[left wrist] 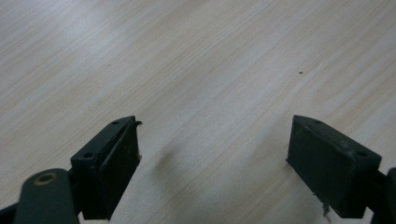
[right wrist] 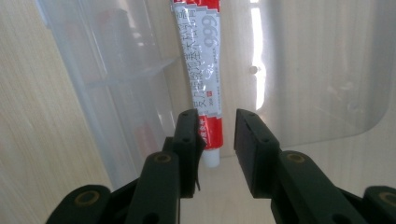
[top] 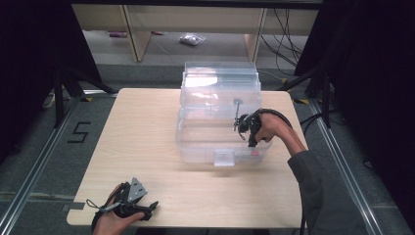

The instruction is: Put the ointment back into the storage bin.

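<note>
A clear plastic box [top: 195,147] stands on the wooden table [top: 142,122], its lid [top: 220,73] swung up at the back. A red and white tube [right wrist: 198,56] with printed text lies flat on the box floor. My right gripper [right wrist: 217,123] hangs over the tube's white cap end with a narrow gap between its jaws; the left jaw overlaps the tube's edge and the right jaw stands apart from it. In the high view the right gripper [top: 243,128] sits over the box's right front part. My left gripper [top: 151,208] rests near the table's front left, wide open [left wrist: 215,140] over bare wood.
The box's clear side wall [right wrist: 107,79] rises to the left of the tube. A latch tab [top: 224,157] sticks out at the box front. Bare tabletop lies left of the box. Beyond the table stand wooden shelf legs [top: 137,34] and cables [top: 284,34].
</note>
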Demonstrator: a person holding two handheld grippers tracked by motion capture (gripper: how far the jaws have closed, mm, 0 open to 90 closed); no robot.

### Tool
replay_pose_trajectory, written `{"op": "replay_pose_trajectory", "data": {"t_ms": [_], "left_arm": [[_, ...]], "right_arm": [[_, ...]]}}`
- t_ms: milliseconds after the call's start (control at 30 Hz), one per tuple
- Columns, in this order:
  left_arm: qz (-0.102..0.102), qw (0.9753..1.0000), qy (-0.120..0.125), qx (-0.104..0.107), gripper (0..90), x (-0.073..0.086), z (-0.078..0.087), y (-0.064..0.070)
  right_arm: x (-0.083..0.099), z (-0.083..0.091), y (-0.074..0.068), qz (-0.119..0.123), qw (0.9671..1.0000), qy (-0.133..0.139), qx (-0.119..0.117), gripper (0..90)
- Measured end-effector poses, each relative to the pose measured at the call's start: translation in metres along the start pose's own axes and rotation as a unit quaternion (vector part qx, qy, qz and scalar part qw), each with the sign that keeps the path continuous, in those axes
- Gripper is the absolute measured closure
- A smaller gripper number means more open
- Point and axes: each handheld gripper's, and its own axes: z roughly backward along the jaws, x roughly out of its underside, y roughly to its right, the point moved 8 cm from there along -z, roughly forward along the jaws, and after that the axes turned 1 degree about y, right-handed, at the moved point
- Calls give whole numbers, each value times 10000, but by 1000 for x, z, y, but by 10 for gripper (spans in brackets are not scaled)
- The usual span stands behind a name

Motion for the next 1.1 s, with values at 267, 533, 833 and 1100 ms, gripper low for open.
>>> {"op": "replay_pose_trajectory", "data": {"t_ms": [267,533,833,1100], "left_arm": [[-18,10000,-18,-31,162,0,-1,-1],[-21,10000,-28,-43,162,0,-1,-1],[66,10000,-63,-27,162,1,-1,0],[45,9999,-68,-80,162,1,-1,-1]], "right_arm": [[5,13,4,-4,9995,262,181,673],[9,20,5,-101,9988,415,250,656],[12,32,3,-413,9967,655,263,599],[13,46,4,-660,9914,1079,347,535]]}}
